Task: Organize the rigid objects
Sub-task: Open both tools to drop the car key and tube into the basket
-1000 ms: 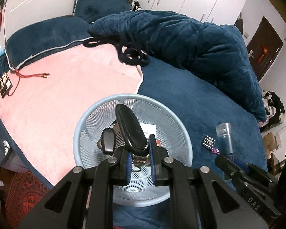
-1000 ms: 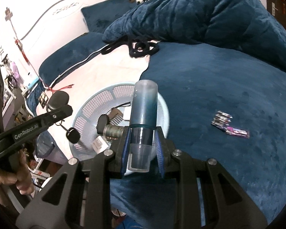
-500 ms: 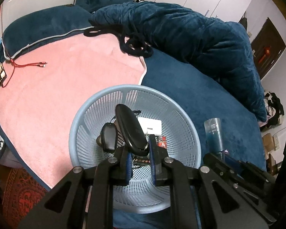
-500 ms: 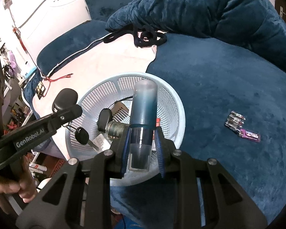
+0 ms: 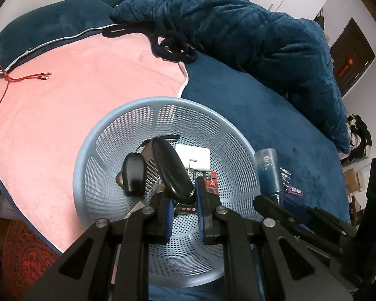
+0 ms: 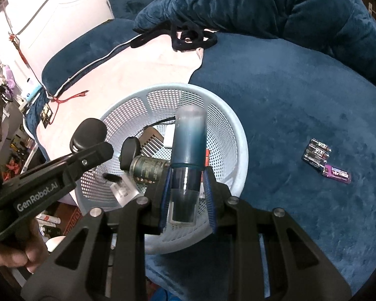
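Observation:
A light blue mesh basket (image 5: 163,99) stands on the bed, where the pink towel meets the blue blanket. My left gripper (image 5: 185,198) hangs over its middle and holds a black oval key fob (image 5: 171,168) between its pads. The jaws are starting to open. A black car key (image 5: 134,175) dangles from the fob. My right gripper (image 6: 188,183) is shut on a blue translucent bottle (image 6: 189,138), over the near right side of the basket (image 6: 240,135). The left gripper (image 6: 95,150) and its fob (image 6: 87,134) also show there.
The basket holds a white charger (image 5: 195,154), a comb (image 6: 150,138), a dark green can (image 6: 148,171) and a red item (image 5: 210,181). Batteries (image 6: 317,153) and a purple packet (image 6: 337,173) lie on the blue blanket. A black cord (image 5: 173,47) and a red cable (image 5: 30,77) lie farther back.
Both grippers have sunk toward the basket, which now looms larger. The bottle has moved from beside the basket to over its rim. The fob and the key hang lower inside.

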`<state>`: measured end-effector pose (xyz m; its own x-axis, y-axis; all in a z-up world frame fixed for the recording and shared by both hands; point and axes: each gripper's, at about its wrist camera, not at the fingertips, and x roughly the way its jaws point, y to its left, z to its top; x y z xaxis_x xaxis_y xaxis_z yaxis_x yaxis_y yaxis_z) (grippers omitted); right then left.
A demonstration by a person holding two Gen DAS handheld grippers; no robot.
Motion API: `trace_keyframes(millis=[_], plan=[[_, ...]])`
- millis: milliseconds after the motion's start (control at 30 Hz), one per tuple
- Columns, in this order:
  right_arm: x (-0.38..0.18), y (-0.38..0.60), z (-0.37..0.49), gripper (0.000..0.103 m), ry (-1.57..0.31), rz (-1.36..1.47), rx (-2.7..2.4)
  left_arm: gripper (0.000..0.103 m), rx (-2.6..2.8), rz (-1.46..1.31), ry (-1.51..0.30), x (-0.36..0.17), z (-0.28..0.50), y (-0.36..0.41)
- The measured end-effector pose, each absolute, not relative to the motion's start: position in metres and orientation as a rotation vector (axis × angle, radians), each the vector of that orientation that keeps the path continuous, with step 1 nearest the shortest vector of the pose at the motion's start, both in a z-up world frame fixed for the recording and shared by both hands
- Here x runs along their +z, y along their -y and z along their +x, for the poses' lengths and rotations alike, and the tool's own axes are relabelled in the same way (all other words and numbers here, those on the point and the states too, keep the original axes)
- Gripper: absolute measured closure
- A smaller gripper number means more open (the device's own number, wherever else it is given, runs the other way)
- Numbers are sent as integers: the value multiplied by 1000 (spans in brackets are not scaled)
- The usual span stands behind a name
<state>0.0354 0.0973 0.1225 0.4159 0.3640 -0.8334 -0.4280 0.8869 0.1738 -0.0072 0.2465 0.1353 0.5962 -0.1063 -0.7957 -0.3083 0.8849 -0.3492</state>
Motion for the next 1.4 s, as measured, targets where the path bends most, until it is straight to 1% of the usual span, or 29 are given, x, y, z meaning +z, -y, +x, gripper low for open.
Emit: trace_keyframes(millis=[33,67,100,133,167,200,233,267,300,367,400,433,467,600,633,667,700,733,800,1167,1400], plan=[[122,-97,36,76,-1029,-67,497,82,131,-492,-941,134,-7,-248],[122,-96,36,75,-1029,-61,493,61,141,-495,-949,133,-6,-249],[122,-95,37,75,-1028,-55,483,32,152,-500,-954,132,-6,-250],[122,-94,38,74,-1030,-52,475,20,166,-513,-952,131,-7,-253],[123,-92,39,74,-1029,-46,464,5,174,-522,-946,131,-9,-255],[123,-91,39,73,-1028,-44,456,0,181,-521,-946,131,-10,-257],[124,-89,39,66,-1027,-41,449,0,189,-515,-947,131,-11,-258],[125,-87,39,54,-1025,-38,443,0,194,-511,-949,132,-12,-258],[126,-84,38,48,-1023,-30,435,0,203,-508,-949,132,-13,-259],[127,-81,37,31,-1021,-14,427,0,222,-505,-951,132,-16,-260],[128,-78,37,28,-1020,-5,421,0,228,-503,-955,132,-16,-261],[128,-77,36,22,-1020,-2,418,0,236,-499,-959,132,-17,-261],[129,-75,36,19,-1022,0,412,0,242,-495,-963,133,-17,-262],[130,-73,33,18,-1029,-15,399,0,257,-479,-969,135,-22,-262],[130,-72,32,13,-1029,-20,394,0,259,-474,-969,136,-23,-261],[130,-72,31,6,-1028,-25,387,0,262,-467,-969,137,-24,-261],[131,-71,30,3,-1024,-26,381,0,264,-464,-968,137,-25,-261],[132,-70,29,1,-1018,-26,374,0,266,-461,-969,138,-26,-261],[134,-67,28,0,-1010,-25,357,0,270,-463,-970,139,-29,-263],[138,-47,29,0,-1001,-11,278,0,271,-445,-985,137,-31,-257],[135,-41,46,0,-1012,-9,240,0,249,-437,-1003,130,-21,-246]])
